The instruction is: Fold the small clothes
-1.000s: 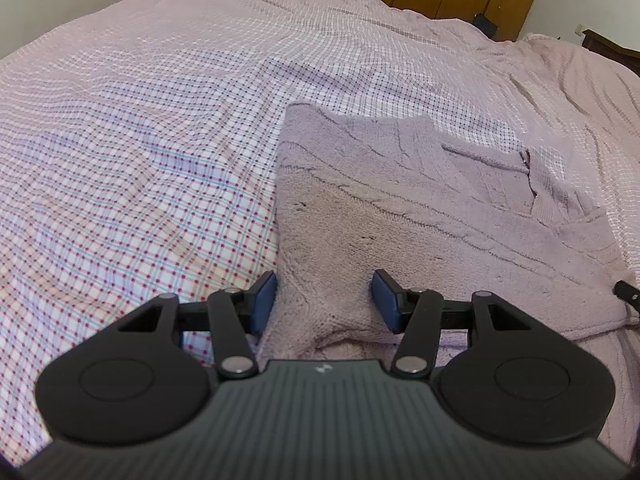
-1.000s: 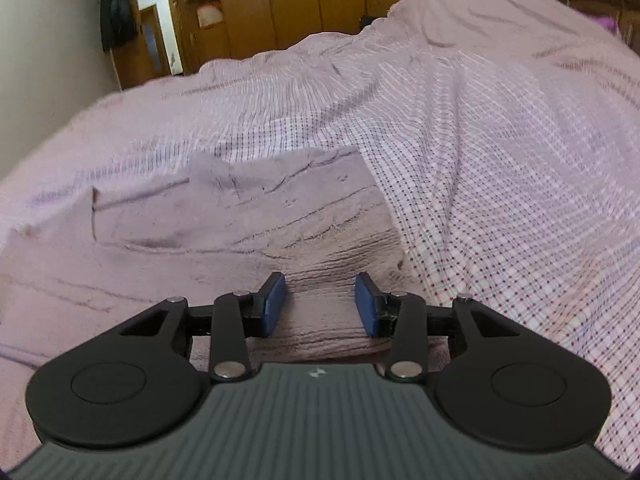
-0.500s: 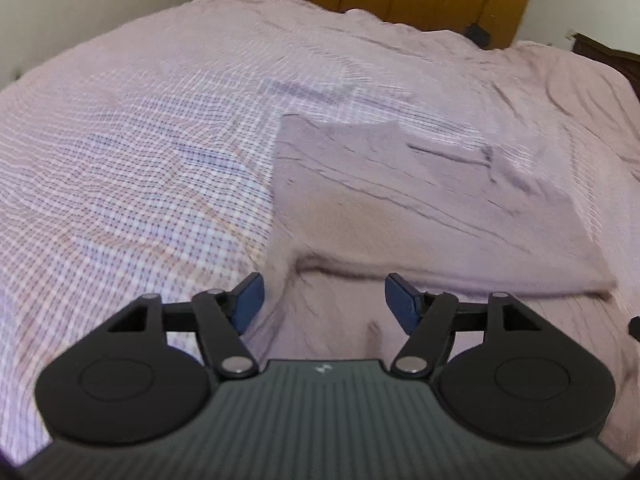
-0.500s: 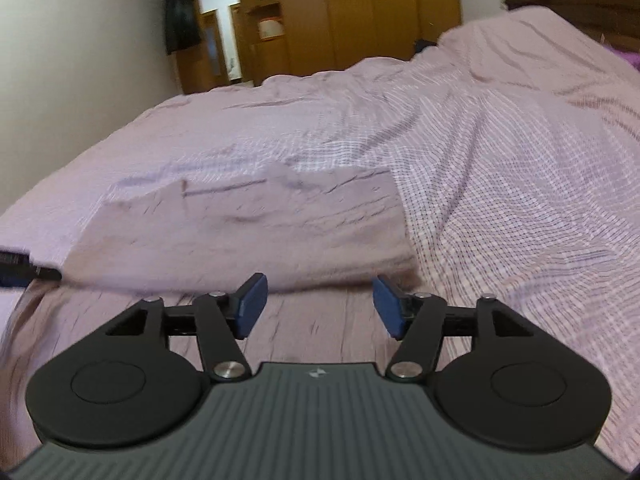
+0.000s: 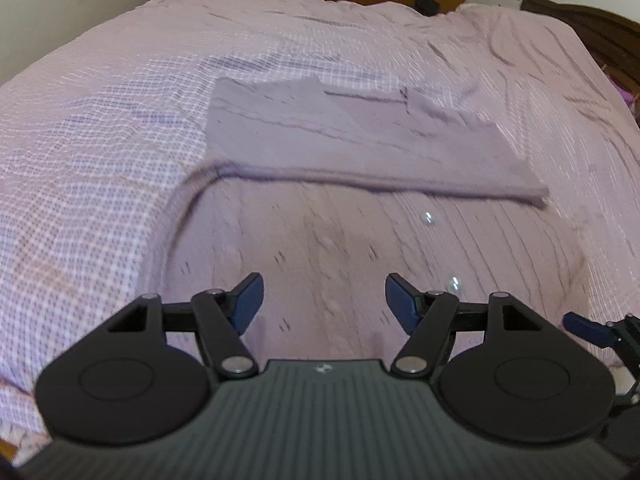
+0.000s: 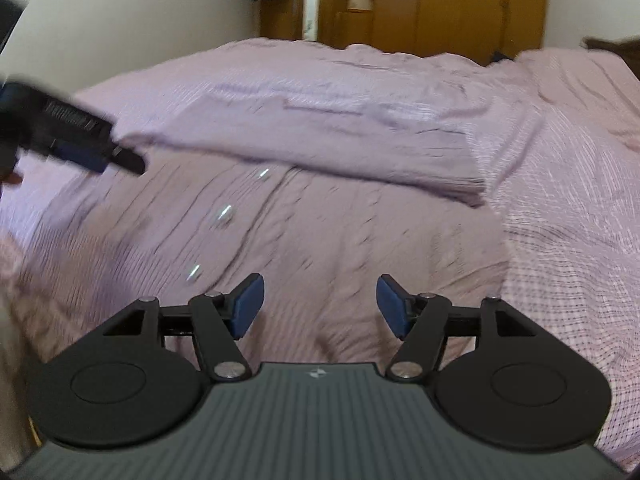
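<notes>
A mauve knitted cardigan [image 5: 352, 216] with small shiny buttons lies on the bed; its far part is folded over onto its middle, and the near part lies flat. It also shows in the right wrist view [image 6: 320, 220]. My left gripper [image 5: 324, 300] is open and empty above the cardigan's near left part. My right gripper [image 6: 318, 304] is open and empty above the near right part. The left gripper's tip [image 6: 80, 148] shows at the left of the right wrist view, and the right gripper's tip [image 5: 588, 328] shows at the right edge of the left wrist view.
The bed is covered by a pink checked sheet [image 5: 100, 152], rumpled at the far right. Wooden wardrobes [image 6: 440, 0] and a doorway stand beyond the bed. A dark headboard [image 5: 580, 28] is at the right. A white wall [image 6: 120, 20] is at the left.
Both grippers opened wider and drew back toward the near edge, leaving the folded-over part lying on the cardigan. The buttoned near part has come into view.
</notes>
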The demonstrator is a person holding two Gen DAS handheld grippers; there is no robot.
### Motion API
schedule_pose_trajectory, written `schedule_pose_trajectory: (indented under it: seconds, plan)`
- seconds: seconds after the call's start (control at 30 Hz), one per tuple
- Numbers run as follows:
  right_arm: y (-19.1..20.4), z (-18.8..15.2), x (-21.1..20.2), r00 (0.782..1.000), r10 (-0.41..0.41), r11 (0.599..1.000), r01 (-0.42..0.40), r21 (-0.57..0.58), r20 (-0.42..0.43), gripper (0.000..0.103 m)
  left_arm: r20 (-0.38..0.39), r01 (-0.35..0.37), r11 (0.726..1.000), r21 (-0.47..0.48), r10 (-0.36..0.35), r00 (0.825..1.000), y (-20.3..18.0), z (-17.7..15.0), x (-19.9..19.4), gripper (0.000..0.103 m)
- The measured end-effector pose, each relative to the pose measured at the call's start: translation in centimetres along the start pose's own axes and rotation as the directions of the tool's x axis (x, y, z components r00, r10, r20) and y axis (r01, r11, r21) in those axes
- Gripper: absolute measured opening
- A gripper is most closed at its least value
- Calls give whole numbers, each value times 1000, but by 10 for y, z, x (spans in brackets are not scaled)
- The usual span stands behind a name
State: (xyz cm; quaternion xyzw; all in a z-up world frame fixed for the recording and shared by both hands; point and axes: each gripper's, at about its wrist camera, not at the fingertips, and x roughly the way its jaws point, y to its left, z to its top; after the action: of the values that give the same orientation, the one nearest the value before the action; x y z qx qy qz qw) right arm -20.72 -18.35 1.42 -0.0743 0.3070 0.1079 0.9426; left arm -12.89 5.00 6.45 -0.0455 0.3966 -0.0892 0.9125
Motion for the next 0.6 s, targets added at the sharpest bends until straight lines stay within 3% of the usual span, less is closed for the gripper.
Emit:
schedule_pose_trajectory:
  seconds: [0.13,0.3,0.47,0.6]
  plan:
    - [28,-11,-8,1000,10,988,-13,-154,-21,71,-7,10,1000,15,-10,1000,-6,-8,-4,69]
    - [56,-26,-5,998,-16,944,-4,-329,-57,79,-12,11,999,32,-10,1000,-12,-14,-4,69]
    - [69,-34,12,994,-80,909,40,-414,-77,79,-23,11,999,39,-10,1000,-11,-19,-5,69]
    - [67,-27,11,995,-100,929,89,-359,-12,78,-24,10,998,60,-8,1000,-12,-23,-6,69]
